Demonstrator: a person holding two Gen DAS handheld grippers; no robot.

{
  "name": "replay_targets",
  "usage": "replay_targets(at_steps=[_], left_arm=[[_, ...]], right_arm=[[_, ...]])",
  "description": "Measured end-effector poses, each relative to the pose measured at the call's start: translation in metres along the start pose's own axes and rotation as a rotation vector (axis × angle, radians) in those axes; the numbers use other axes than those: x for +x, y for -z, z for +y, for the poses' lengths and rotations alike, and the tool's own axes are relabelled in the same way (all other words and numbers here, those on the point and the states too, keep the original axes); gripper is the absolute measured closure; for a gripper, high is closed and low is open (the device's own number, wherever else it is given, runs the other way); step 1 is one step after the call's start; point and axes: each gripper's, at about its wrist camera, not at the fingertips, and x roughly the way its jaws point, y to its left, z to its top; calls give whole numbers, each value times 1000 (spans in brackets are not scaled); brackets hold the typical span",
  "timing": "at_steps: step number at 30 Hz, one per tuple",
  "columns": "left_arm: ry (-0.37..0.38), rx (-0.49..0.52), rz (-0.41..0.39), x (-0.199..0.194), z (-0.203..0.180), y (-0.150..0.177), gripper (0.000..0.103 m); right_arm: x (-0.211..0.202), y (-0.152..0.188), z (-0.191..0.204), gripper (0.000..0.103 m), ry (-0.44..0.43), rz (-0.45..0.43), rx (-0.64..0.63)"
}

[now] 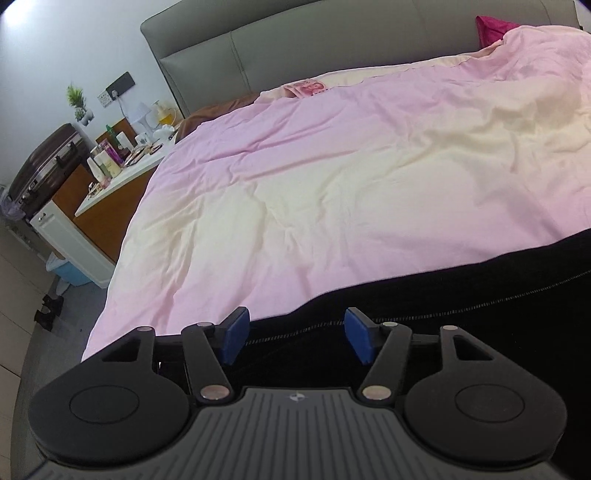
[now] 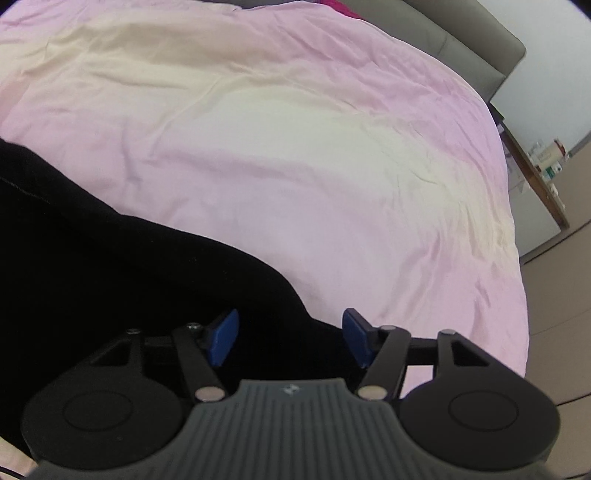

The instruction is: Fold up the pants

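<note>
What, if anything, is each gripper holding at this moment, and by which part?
Nothing is held. The left gripper and right gripper both stand open over the black pants, their blue pads apart, not pressing the fabric.

1. Big pink bed cover (image 1: 332, 177) is flat & bare from 10 to 2 o'clock. Lots of room to pass there.
2. Black pants (image 1: 461, 302) lie at 3 to 5 o'clock in left view, 7 to 10 in right view (image 2: 110, 258). Soft, low, no block.
3. Grey headboard (image 1: 258, 48) stands like a wall at 12.
4. Side table w/ bottles (image 1: 110, 162) crowds 9 to 10, off the bed.
5. Pink pillow (image 1: 491, 24) sits at 1.
</note>
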Motion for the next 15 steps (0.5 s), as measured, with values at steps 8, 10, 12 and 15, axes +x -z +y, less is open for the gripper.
replay_targets(at_steps=[8, 10, 12, 15], left_arm=[[-90, -221, 87, -7, 73, 78, 33], [-100, -302, 109, -6, 89, 92, 33], [-88, -380, 129, -6, 102, 103, 33], [-45, -497, 139, -5, 117, 115, 33]], right_arm=[[-33, 81, -78, 56, -201, -21, 570], [-27, 102, -88, 56, -228, -13, 685], [-17, 119, -96, 57, -244, -11, 802], [3, 138, -103, 58, -297, -18, 984]])
